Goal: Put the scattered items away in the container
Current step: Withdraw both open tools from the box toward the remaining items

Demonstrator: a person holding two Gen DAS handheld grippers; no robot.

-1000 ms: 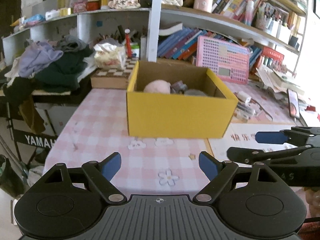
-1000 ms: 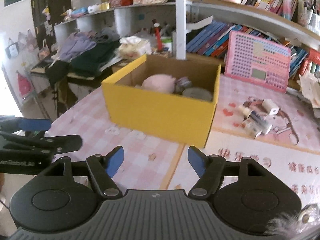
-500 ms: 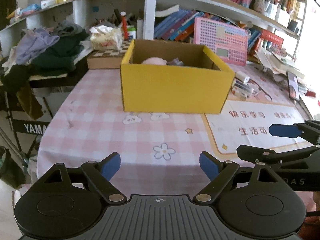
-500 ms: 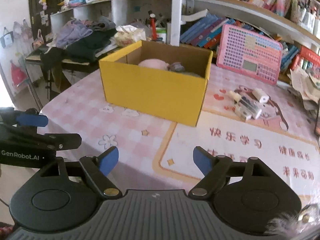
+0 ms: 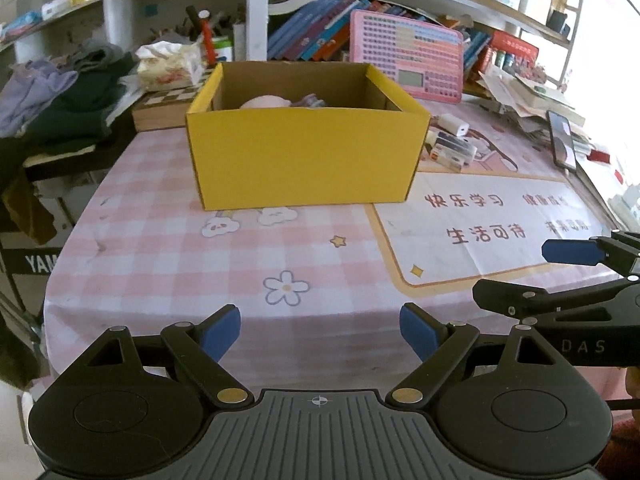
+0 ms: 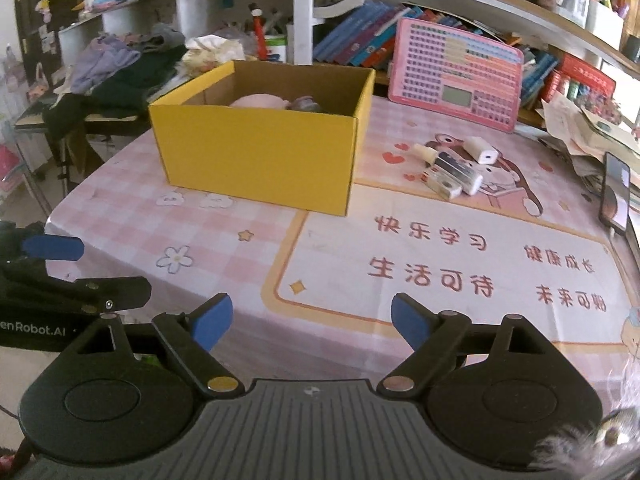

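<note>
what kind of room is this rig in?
Likely a child's study corner at home: crammed bookshelves, a pink learning tablet toy, and a cartoon study mat on the checked tablecloth.

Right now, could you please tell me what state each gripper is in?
Left gripper: open, nothing between the jaws.
Right gripper: open, empty; its jaws have just been opening.

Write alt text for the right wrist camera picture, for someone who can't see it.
An open right gripper, empty, points over a pink checked tablecloth toward a yellow cardboard box holding a pink item. Small bottles and a white charger lie right of the box; the left gripper shows at the left edge.
</note>
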